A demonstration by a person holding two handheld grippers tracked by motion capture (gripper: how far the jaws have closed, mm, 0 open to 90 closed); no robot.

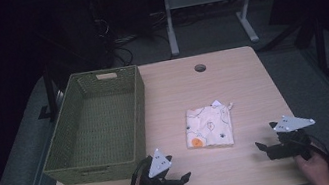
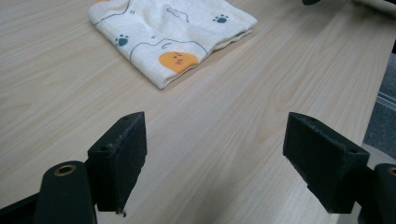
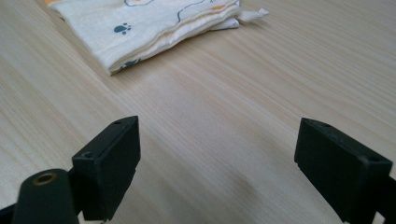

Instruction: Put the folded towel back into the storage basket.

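Observation:
A folded cream cloth (image 1: 210, 126) printed with paw marks and an orange blob lies flat near the middle of the wooden table (image 1: 231, 79). My left gripper (image 1: 179, 177) rests low at the front edge, left of the cloth, jaws wide apart with bare wood between them; the cloth (image 2: 170, 35) lies ahead of it. My right gripper (image 1: 265, 149) sits at the front right, also open over bare table, with the cloth (image 3: 144, 25) ahead and to its left. Neither gripper touches the cloth.
A green woven basket (image 1: 105, 160), with nothing in it, stands on the left half of the table. A round cable hole (image 1: 200, 68) is near the far edge. Beyond the table are desk legs and cables on a dark floor.

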